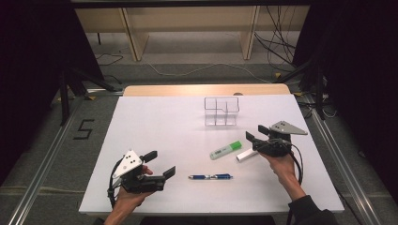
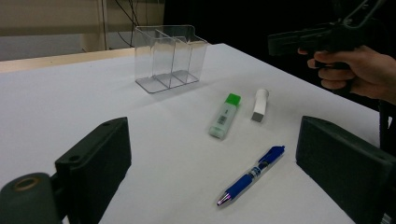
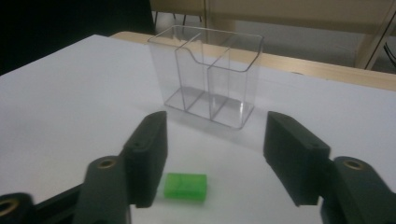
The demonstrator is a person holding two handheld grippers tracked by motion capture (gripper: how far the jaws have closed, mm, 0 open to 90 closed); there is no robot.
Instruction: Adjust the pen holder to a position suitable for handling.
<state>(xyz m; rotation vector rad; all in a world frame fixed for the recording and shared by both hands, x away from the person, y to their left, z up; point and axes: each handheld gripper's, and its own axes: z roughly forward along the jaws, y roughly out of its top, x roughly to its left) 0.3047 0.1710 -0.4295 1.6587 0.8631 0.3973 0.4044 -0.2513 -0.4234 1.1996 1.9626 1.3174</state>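
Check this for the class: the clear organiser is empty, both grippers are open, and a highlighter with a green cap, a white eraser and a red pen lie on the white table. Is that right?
One detail is wrong: the pen is blue, not red, as the high view and left gripper view show. The rest holds: the clear organiser is empty, the left gripper and right gripper are open, and the highlighter and white eraser lie on the white table.

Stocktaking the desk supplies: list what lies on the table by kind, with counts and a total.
Pen: 1, blue
Highlighter: 1, green cap
Eraser: 1, white
Clear organizer: 1, empty
Total: 4
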